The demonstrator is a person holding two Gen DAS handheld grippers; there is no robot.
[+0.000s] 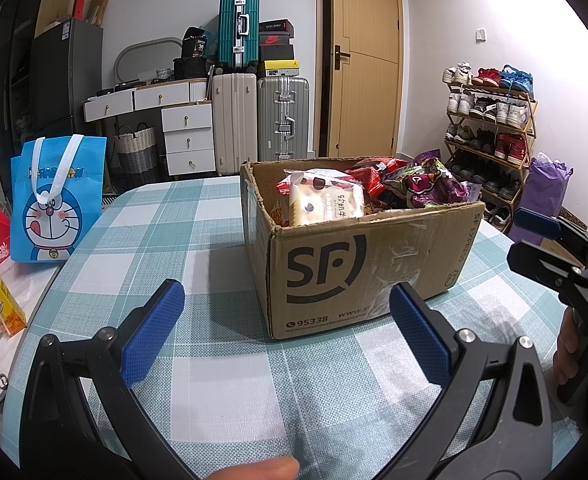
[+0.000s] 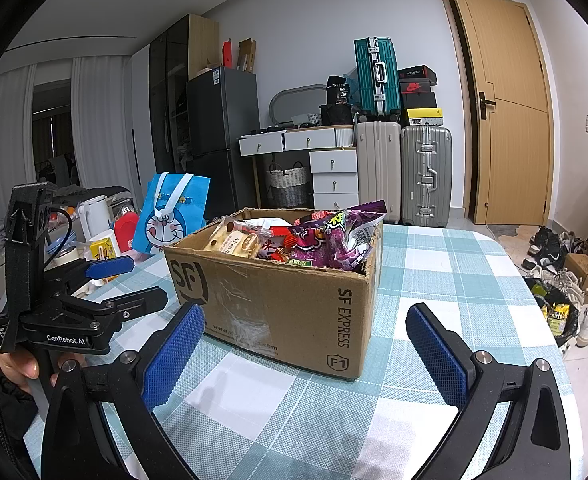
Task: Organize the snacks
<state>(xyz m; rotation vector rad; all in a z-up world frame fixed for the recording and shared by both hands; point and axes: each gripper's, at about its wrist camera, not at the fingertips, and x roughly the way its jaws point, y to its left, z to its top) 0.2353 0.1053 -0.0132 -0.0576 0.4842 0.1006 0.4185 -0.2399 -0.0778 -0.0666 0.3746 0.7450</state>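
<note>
A brown cardboard box [image 1: 357, 264] [image 2: 278, 300] printed "SF" stands on the checked tablecloth, filled with snack packets. A pale bread packet [image 1: 325, 198] [image 2: 236, 242] lies at one end and purple candy bags [image 1: 433, 184] [image 2: 339, 236] at the other. My left gripper [image 1: 286, 312] is open, hovering in front of the box's printed side with nothing between its blue pads. My right gripper [image 2: 305, 332] is open too, just short of the box's near corner and empty. The left gripper also shows in the right wrist view [image 2: 130, 280], and the right gripper in the left wrist view [image 1: 533, 236].
A blue cartoon tote bag [image 1: 54, 204] [image 2: 170, 216] stands at the table's left end beside a yellow carton [image 1: 2, 300], a white kettle [image 2: 94, 212] and clutter. Suitcases [image 1: 262, 120], drawers and a shoe rack [image 1: 489, 128] line the far wall. The table edge [image 2: 533, 300] curves on the right.
</note>
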